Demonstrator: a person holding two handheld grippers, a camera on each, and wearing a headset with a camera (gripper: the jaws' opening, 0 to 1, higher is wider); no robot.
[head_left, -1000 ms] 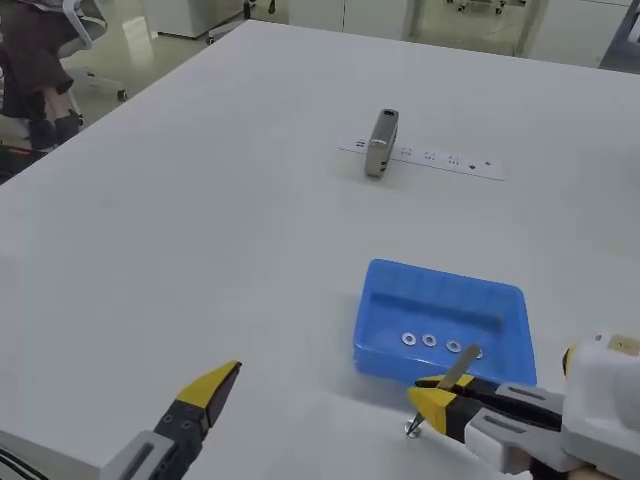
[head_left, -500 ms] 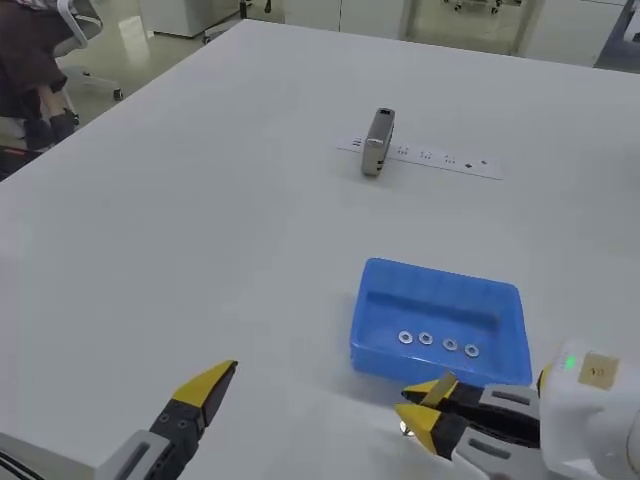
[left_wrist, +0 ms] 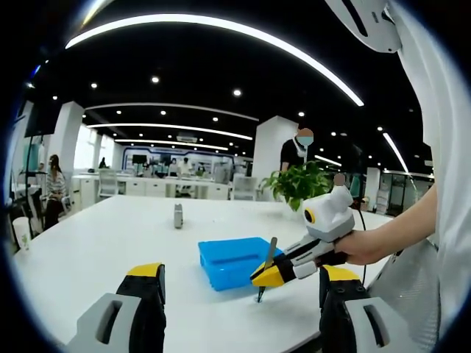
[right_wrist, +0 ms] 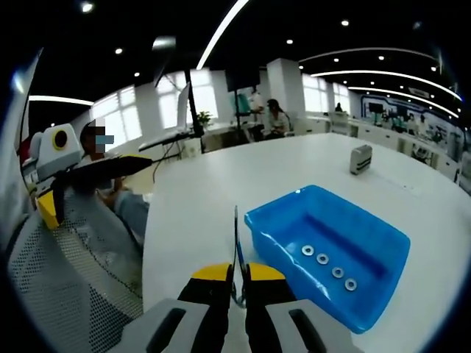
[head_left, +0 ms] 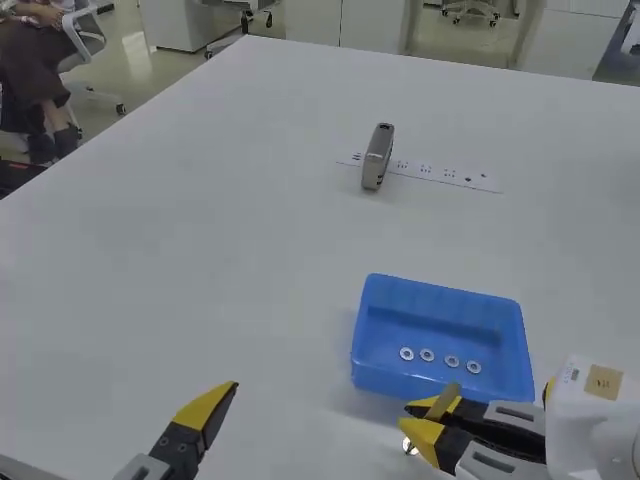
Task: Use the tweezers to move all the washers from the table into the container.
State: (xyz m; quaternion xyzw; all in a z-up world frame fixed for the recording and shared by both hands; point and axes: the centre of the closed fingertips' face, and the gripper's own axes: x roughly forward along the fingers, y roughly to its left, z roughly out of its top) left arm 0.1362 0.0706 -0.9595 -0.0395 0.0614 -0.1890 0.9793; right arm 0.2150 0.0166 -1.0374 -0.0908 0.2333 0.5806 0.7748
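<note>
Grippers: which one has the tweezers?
The right gripper: its jaws are shut on the tweezers, next to the blue container. The left gripper stands open with nothing between its jaws.

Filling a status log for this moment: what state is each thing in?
Container: upright, open top.
Washers: four in a row inside it.
Left gripper: open, empty.
Right gripper: shut on the tool.
Tweezers: clamped, tips down near the table, outside the blue walls.
</note>
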